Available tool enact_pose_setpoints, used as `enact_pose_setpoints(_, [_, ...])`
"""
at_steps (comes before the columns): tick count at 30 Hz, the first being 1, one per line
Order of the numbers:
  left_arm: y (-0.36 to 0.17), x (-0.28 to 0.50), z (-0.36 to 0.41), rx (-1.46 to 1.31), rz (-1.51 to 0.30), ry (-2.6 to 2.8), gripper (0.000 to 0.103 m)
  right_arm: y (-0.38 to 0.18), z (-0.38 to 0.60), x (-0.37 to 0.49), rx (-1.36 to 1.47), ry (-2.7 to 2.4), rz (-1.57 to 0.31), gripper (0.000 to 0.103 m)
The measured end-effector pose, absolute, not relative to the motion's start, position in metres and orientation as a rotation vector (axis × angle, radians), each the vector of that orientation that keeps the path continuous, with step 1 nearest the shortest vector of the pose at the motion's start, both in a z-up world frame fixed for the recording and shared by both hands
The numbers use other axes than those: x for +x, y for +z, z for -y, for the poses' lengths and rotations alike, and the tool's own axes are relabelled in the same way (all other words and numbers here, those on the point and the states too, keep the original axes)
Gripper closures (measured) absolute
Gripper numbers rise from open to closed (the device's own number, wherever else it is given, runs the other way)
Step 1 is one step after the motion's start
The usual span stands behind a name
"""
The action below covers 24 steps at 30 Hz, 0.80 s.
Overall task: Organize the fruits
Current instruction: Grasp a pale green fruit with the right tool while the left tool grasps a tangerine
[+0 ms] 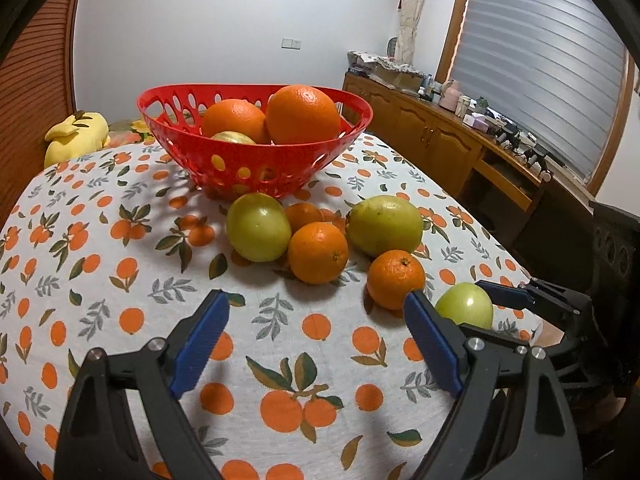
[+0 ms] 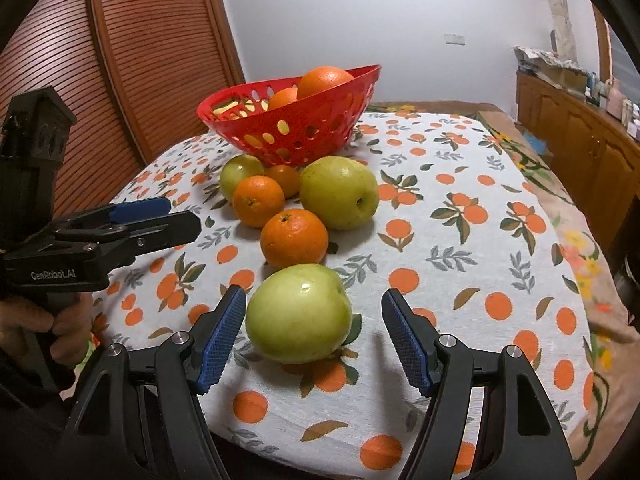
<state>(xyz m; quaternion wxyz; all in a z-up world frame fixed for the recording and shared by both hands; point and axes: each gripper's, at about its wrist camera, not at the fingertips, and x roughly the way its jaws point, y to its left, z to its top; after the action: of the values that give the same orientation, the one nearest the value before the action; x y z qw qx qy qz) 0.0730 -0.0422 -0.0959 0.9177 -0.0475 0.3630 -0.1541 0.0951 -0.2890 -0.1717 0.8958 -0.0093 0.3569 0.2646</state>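
Observation:
A red basket (image 1: 256,172) (image 2: 288,128) at the back of the table holds two oranges (image 1: 302,114) and a yellowish fruit. In front of it lie loose fruit: two yellow-green apples (image 1: 258,226) (image 1: 384,224), several oranges (image 1: 318,252) (image 2: 294,238), and nearest a green apple (image 1: 466,304) (image 2: 298,314). My right gripper (image 2: 315,293) stands open around the green apple, its left pad close to it and the right pad apart. My left gripper (image 1: 316,308) (image 2: 180,214) hovers open over bare cloth, left of the fruit, with nothing between its fingers.
The round table wears an orange-print cloth (image 1: 120,280). A yellow plush toy (image 1: 76,136) lies beyond its far left edge. A wooden sideboard (image 1: 440,140) with clutter runs along the right wall. A louvred wooden door (image 2: 140,60) stands at the left.

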Motion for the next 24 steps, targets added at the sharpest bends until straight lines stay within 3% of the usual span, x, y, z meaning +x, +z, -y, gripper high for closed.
enact_pose_setpoints(3, [-0.096, 0.073, 0.042, -0.095, -0.747, -0.317, 0.014, -0.175, 0.288, 0.098, -0.017, 0.557, -0.752, 0.032])
enact_pose_setpoints(6, [-0.097, 0.074, 0.044, -0.09, -0.746, -0.319, 0.014, -0.178, 0.287, 0.099, -0.023, 0.563, -0.758, 0.045])
enact_pose_setpoints(11, [-0.097, 0.077, 0.052, -0.074, -0.75, -0.336, 0.017, -0.177, 0.29, 0.099, -0.013, 0.567, -0.755, 0.046])
enact_pose_setpoints(18, [-0.099, 0.09, 0.072, -0.048, -0.782, -0.393, 0.037, -0.175, 0.305, 0.1, -0.006, 0.536, -0.737, 0.046])
enact_pose_setpoints(24, [-0.099, 0.099, 0.095, -0.023, -0.799, -0.448, 0.046, -0.172, 0.321, 0.102, 0.002, 0.497, -0.724, 0.046])
